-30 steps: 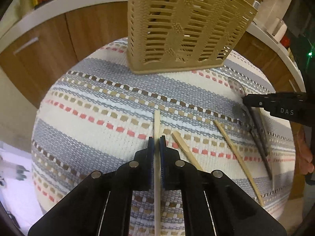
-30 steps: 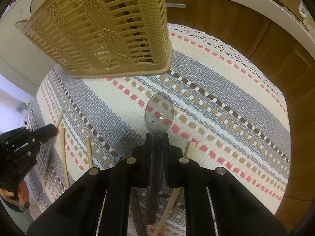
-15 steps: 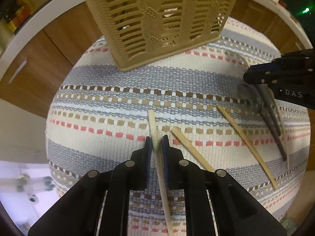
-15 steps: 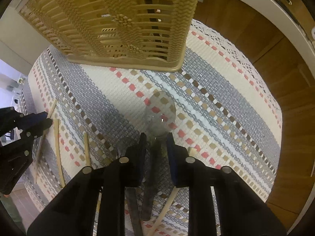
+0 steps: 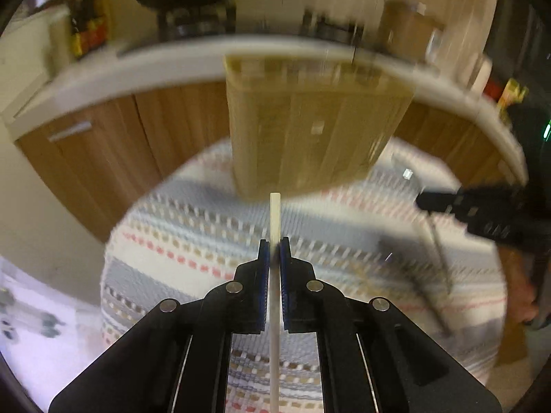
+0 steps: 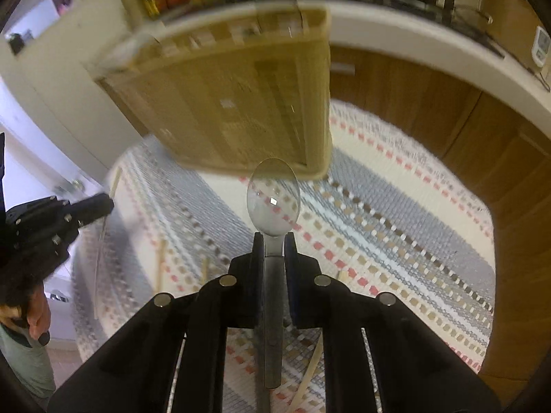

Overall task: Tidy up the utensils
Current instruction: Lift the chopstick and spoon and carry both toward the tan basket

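With the left tongs (image 5: 274, 252) clenched on a chopstick (image 5: 275, 215) and the right tongs (image 6: 274, 245) on a spoon (image 6: 273, 199), either long utensil may pivot or snag the slotted basket (image 6: 241, 103) rim.

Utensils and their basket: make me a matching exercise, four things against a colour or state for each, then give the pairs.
Things:
1. chopstick
2. spoon
3. basket
4. tablecloth

States:
A. stands at the far end of the table
B. clamped in the right gripper
C. striped grey, cream and red
D. clamped in the left gripper

Pairs: 1-D, 2-B, 3-A, 4-C
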Available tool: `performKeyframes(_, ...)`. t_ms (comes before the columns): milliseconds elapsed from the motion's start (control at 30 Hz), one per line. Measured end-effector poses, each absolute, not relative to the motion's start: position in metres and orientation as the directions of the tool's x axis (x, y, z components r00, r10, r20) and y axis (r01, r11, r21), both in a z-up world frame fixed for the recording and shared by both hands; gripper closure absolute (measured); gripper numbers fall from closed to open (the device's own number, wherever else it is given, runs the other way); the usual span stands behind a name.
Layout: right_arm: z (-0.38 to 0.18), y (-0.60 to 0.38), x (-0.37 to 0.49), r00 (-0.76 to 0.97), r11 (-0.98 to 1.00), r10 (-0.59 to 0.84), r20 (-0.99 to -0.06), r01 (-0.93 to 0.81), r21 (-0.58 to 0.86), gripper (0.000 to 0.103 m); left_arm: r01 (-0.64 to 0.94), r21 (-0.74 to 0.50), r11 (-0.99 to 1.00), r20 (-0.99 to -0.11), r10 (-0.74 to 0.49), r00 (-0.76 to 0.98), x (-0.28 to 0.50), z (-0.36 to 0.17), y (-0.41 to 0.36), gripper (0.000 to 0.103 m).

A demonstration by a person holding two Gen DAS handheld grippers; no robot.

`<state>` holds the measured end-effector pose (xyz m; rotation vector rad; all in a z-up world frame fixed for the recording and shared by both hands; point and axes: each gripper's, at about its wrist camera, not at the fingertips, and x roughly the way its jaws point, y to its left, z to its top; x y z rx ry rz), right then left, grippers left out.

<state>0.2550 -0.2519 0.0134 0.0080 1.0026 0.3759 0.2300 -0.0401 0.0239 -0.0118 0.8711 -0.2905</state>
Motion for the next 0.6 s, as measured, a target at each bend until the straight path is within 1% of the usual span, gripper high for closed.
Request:
performKeyframes(133,0.043,-0.257,0.241,0.558,0.92,0.369,-0.743,-0.335,0.206,0.093,0.272,-0.182,0.945,-0.621,-0.325,0.713,0.217,0.071,-0.026,0.099)
performKeyframes(200,0.058,-0.257,0.239,0.598,0.916,0.384,-0.704,-0.344,0.207,0.093,0.279,-0.198,0.94,-0.545,-0.342,0.766,0.217,0.093,-0.029,0.099)
performKeyframes(333,0.087,-0.252,0.248,0.67,0.912,0.4,-0.626,-0.361,0.196,0.093,0.285,-0.233,0.93,-0.431,-0.362,0.827,0.225,0.125,-0.028,0.099)
performKeyframes(467,0.12,-0.251,0.257,0.756,0.917,0.394,-0.522,-0.366,0.161,0.093,0.273,-0.241,0.931,-0.317,-0.341,0.885,0.235,0.155,-0.03,0.099)
performKeyframes(600,0.138,-0.249,0.273,0.803,0.92,0.388,-0.452,-0.366,0.14,0.093,0.271,-0.256,0.928,-0.217,-0.328,0.919,0.247,0.177,-0.028,0.099)
